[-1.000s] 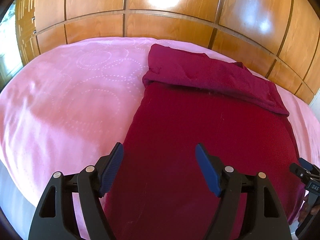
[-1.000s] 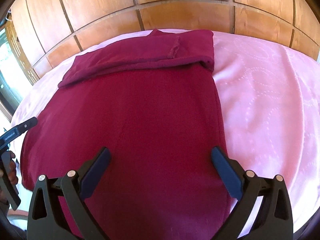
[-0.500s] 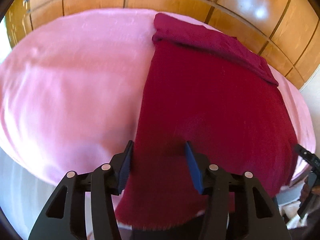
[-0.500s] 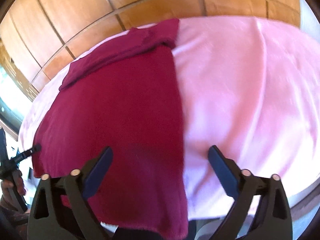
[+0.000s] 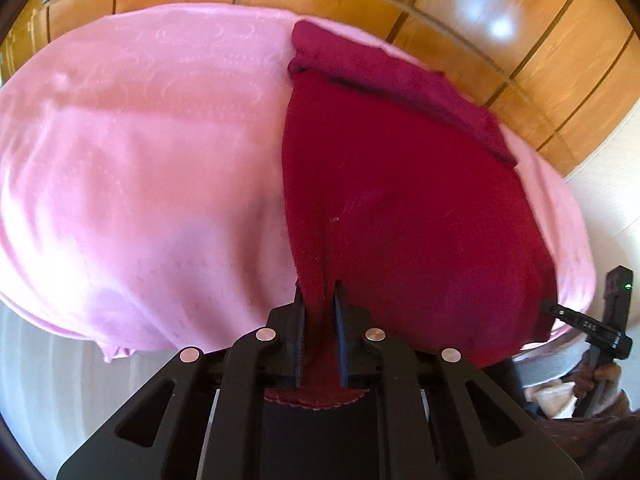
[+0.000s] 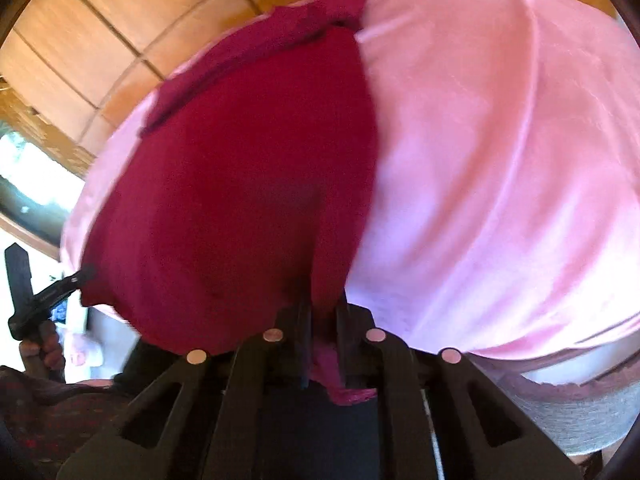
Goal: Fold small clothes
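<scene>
A dark red garment [image 5: 400,200] lies flat on a pink bed cover [image 5: 140,160], with a folded band across its far end [image 5: 400,84]. My left gripper [image 5: 319,304] is shut on the garment's near left corner at the bed's front edge. My right gripper [image 6: 324,312] is shut on the garment's [image 6: 248,184] near right corner. Cloth bunches between both pairs of jaws and hangs out behind them. Each gripper shows at the edge of the other's view: the right one [image 5: 592,328] and the left one [image 6: 44,300].
Wooden panelled wardrobe doors [image 5: 500,32] stand behind the bed. The pink cover [image 6: 500,160] spreads wide to either side of the garment. A bright window [image 6: 24,168] is at the left of the right wrist view. The mattress edge [image 6: 580,412] shows below.
Both grippers moved down to the bed's near edge and closed on the garment's near corners; a second ago both were open above the cloth.
</scene>
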